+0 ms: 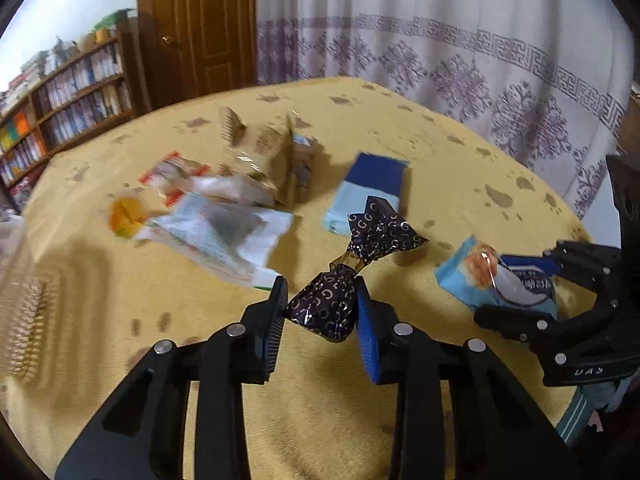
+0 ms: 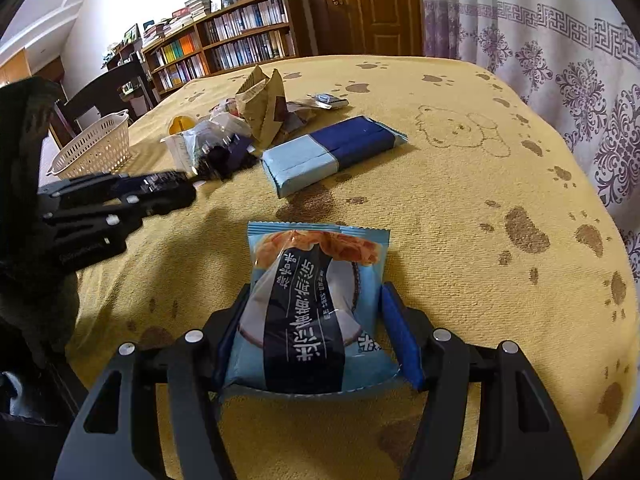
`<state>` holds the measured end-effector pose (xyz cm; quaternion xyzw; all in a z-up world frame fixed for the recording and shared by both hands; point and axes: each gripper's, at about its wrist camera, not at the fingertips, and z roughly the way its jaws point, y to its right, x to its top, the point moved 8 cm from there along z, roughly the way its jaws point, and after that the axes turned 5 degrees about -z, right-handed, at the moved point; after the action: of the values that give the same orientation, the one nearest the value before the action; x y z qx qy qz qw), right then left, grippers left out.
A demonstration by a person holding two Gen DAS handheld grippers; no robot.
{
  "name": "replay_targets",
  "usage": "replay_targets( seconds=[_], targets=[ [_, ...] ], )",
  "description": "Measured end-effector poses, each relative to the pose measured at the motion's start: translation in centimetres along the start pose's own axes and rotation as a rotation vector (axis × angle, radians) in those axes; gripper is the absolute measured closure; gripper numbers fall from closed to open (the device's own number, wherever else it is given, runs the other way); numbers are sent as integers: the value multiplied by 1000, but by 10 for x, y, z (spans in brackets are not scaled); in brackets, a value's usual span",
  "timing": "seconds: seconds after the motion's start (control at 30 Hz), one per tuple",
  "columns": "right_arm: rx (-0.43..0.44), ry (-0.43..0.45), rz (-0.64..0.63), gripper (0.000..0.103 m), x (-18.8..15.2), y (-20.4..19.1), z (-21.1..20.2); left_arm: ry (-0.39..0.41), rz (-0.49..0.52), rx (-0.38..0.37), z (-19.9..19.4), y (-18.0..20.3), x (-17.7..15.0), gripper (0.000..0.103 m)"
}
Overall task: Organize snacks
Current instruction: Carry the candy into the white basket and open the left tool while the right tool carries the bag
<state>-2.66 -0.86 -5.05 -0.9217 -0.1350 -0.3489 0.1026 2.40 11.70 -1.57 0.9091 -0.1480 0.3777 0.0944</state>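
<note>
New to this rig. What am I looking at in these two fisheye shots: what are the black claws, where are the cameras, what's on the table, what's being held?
There is no robot arm: a person holds a two-finger gripper in each hand, and each carries a fisheye camera looking forward along its fingers.

The left wrist view shows the left gripper closed on a dark patterned twist-wrapped candy. The black claw at its right edge is the other tool.

The right wrist view shows the right gripper with a light blue snack packet between its fingers; the left finger touches the packet, but a gap shows at the right one, so I cannot tell if it is gripped.

On the yellow paw-print tablecloth lie a blue and light-blue flat pack, a pile of mixed wrappers and a white slotted basket at the far left edge.
</note>
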Motion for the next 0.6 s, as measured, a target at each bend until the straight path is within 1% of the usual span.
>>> replay_targets(
  seconds=[0.2, 0.47, 0.6],
  targets=[
    [12, 12, -8, 40, 3, -10, -4, 69, -38, 88, -27, -23, 17, 69],
    [22, 36, -4, 40, 9, -23, -11, 149, -99, 181, -62, -61, 36, 69],
    [34, 53, -3, 40, 13, -31, -17, 185, -122, 205, -78, -76, 44, 69]
  ],
)
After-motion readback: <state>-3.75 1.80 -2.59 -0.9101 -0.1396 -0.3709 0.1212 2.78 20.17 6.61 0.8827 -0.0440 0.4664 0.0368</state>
